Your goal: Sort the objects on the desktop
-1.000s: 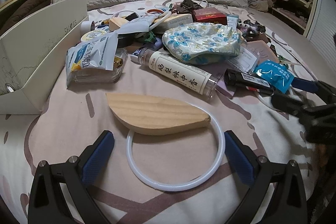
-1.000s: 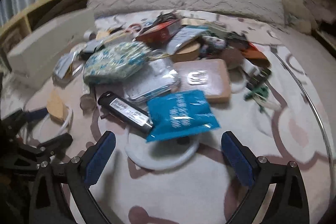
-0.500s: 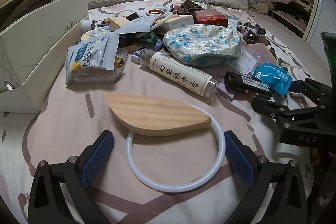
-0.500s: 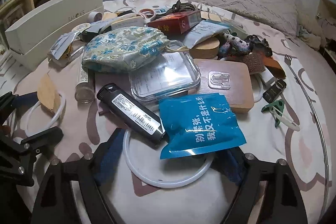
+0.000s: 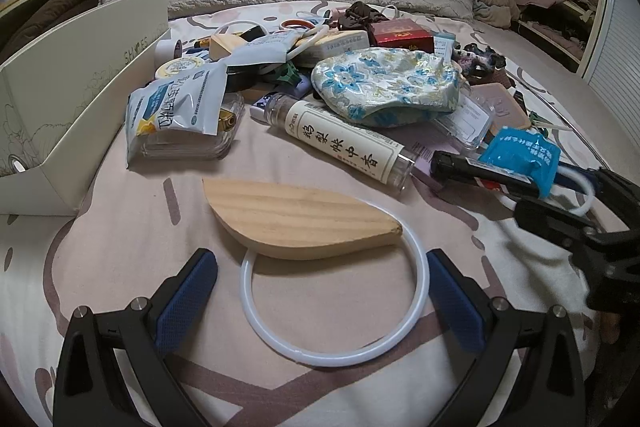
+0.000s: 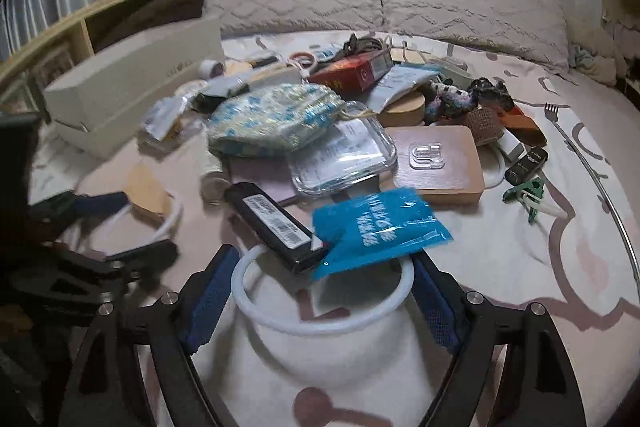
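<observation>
The clear glass dish (image 6: 344, 155) holds a printed paper slip (image 6: 340, 147).

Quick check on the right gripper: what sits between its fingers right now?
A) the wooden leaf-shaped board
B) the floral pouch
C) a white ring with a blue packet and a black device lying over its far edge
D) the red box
C: in the right wrist view the right gripper has its blue pads against either side of the white ring, with the blue packet and black device lying across the ring's far edge.
</observation>
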Tool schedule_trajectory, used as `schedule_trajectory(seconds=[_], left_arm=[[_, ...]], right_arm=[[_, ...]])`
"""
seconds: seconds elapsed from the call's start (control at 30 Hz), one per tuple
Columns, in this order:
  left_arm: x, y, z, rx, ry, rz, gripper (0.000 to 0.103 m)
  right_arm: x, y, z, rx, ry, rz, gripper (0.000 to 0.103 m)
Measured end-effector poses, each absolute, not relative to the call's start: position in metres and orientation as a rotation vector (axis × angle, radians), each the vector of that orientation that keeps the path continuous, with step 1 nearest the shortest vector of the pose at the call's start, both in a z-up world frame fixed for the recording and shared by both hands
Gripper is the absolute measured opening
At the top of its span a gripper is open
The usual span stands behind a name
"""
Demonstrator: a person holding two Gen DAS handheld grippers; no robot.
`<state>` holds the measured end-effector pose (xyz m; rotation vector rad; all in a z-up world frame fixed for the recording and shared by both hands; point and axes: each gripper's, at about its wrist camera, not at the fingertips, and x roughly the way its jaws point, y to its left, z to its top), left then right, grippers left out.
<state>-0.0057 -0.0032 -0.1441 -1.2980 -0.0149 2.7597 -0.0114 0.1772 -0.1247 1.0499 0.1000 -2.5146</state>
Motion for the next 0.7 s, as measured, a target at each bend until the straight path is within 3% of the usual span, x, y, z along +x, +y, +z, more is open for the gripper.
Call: schedule_trajectory(seconds=[0.37, 0.7], left_arm=[[-0.005, -0.004, -0.144, -1.296, -0.008, 2.764, 0.103], [-0.006, -0.004, -0.144, -1.300, -0.010, 2.762, 0.103]], right_arm=[[0.005, 0.200, -0.089, 0.847, -0.084, -2.547, 0.084], [0.015, 0.215, -0.075, 0.782, -0.126, -2.553, 0.084]])
